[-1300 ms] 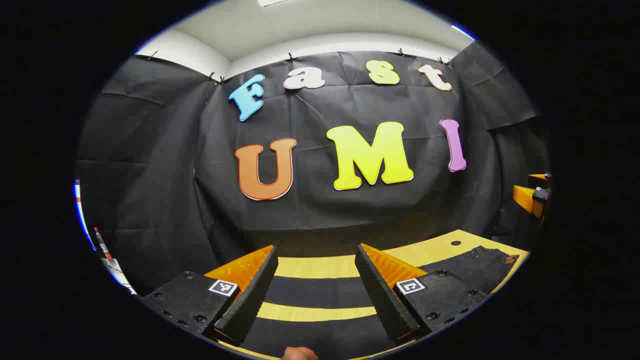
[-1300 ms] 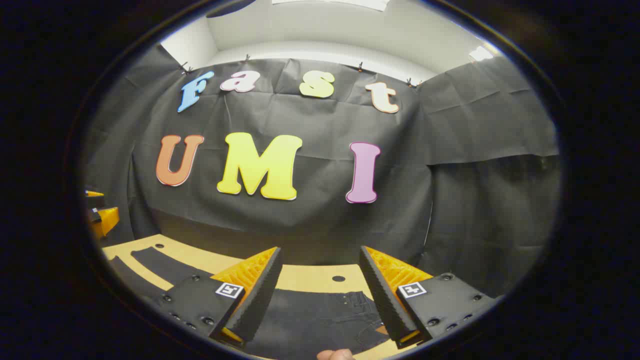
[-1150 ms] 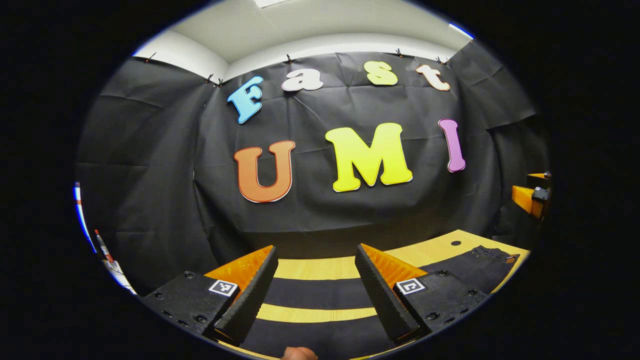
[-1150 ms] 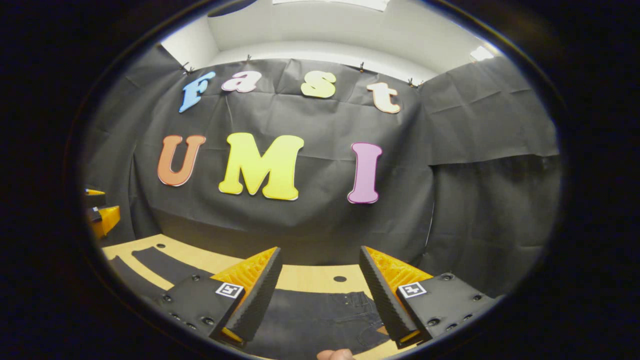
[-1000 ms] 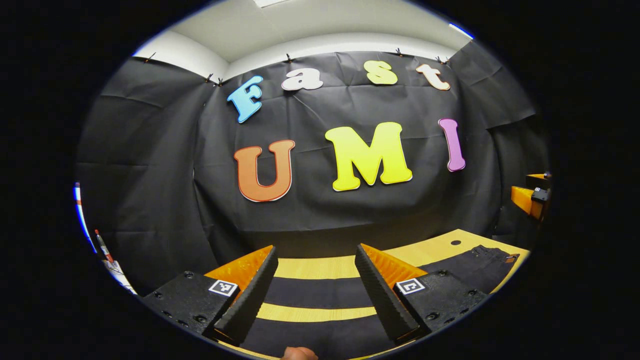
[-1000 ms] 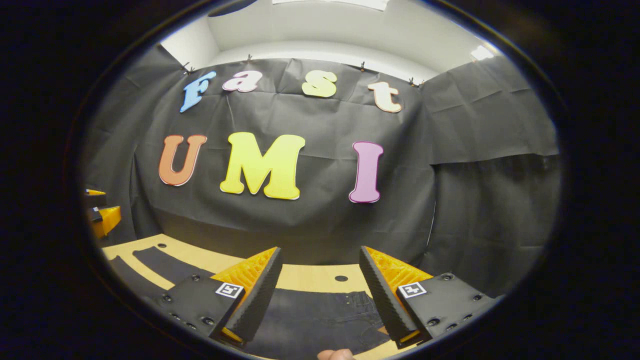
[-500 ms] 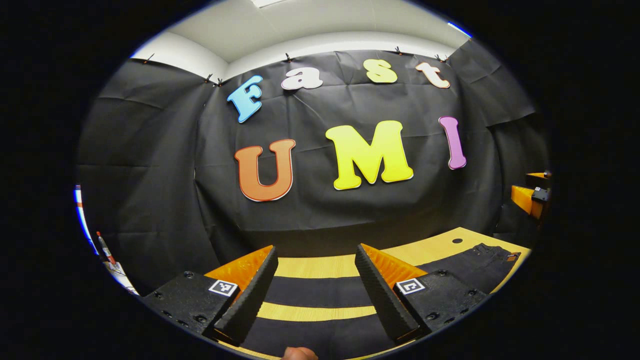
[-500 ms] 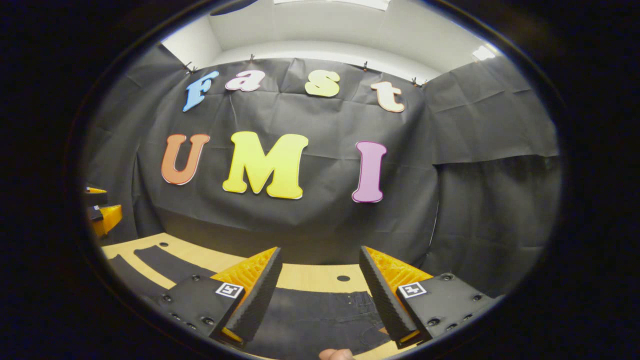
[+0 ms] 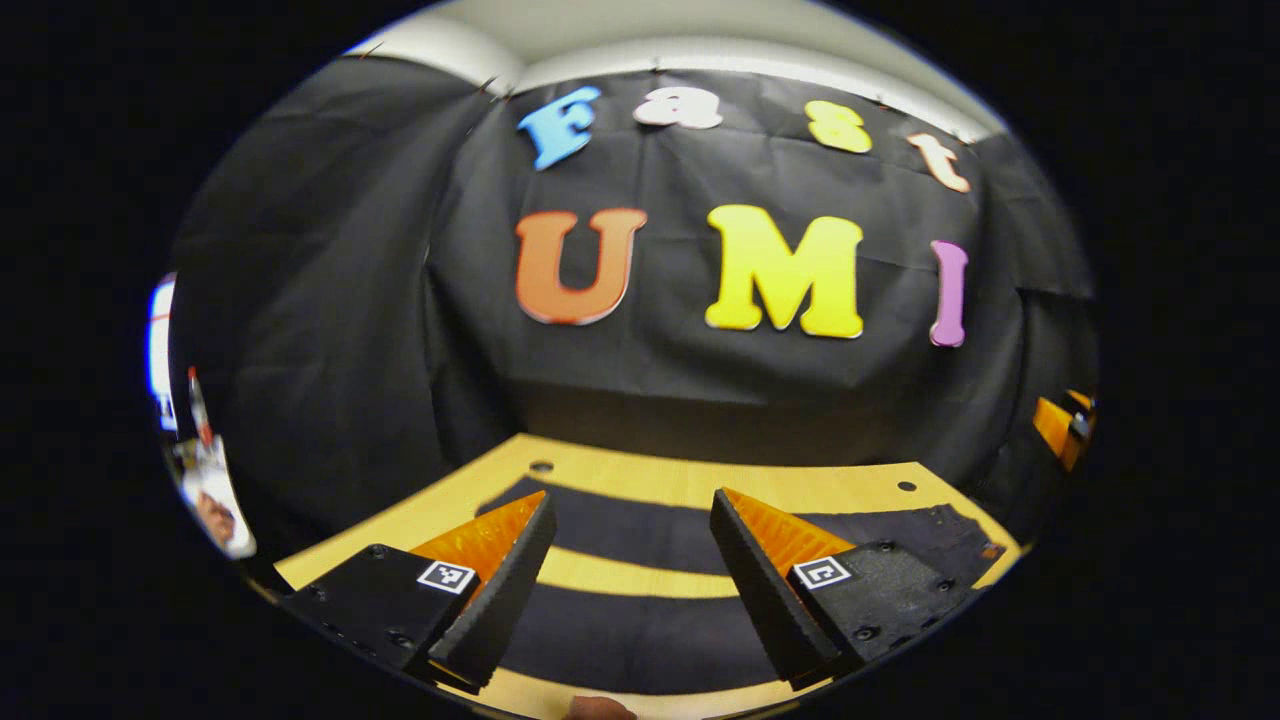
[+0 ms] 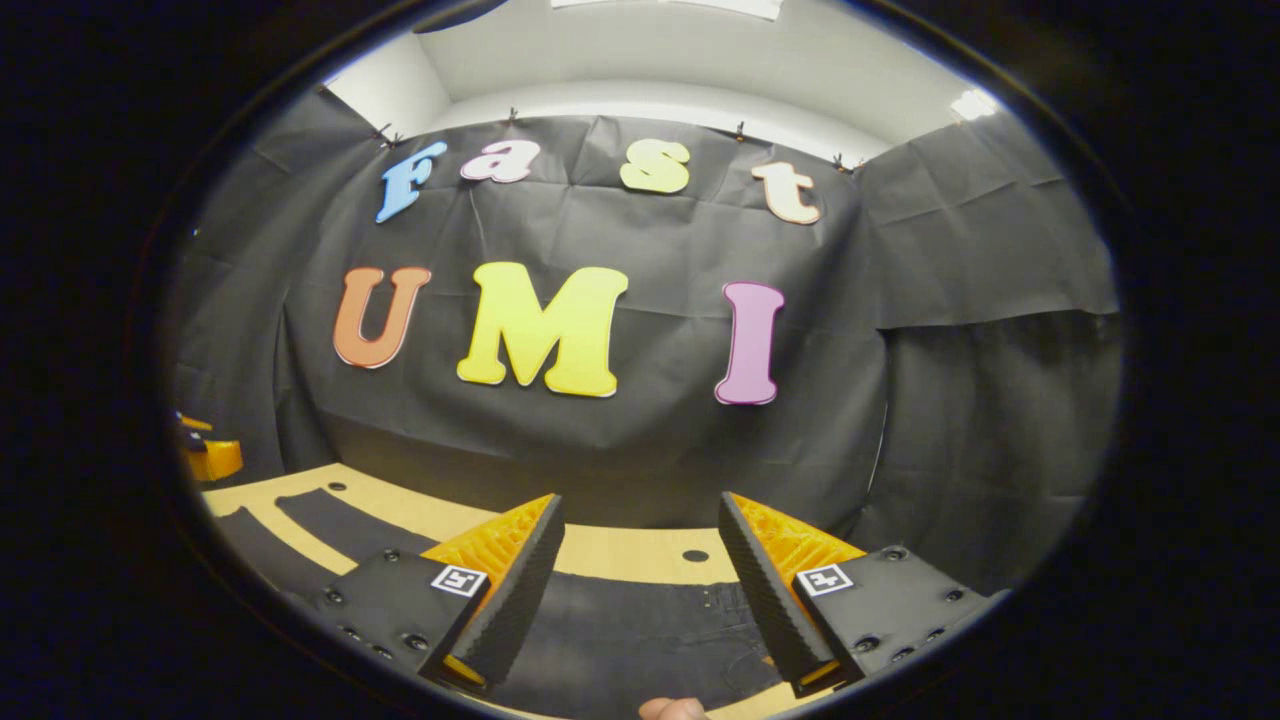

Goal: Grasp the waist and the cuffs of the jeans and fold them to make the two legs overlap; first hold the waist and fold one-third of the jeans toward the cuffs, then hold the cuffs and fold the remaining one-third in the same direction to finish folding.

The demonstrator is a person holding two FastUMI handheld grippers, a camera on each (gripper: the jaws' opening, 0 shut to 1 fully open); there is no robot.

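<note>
Black jeans (image 9: 620, 635) lie flat on the wooden table (image 9: 640, 480), their two legs apart with a strip of wood showing between them. The waist (image 9: 940, 530) lies to the right in the left gripper view. My left gripper (image 9: 630, 500) hovers open above the legs, holding nothing. In the right gripper view the waist end of the jeans (image 10: 640, 620) lies under my right gripper (image 10: 640, 500), which is open and holding nothing. The legs (image 10: 310, 520) stretch off to the left there. The other gripper shows far off at each view's edge (image 9: 1062, 430) (image 10: 212, 458).
The booth's black cloth wall (image 10: 620, 440) rises right behind the table's far edge. Small round holes (image 9: 541, 466) (image 10: 694, 555) mark the tabletop. A person's fingertip (image 10: 672, 708) shows at the bottom rim. Bright clutter (image 9: 205, 480) sits past the cloth at far left.
My left gripper has tipped downward and turned, so more of the table and both legs now show. The right gripper has hardly moved. Both stay open.
</note>
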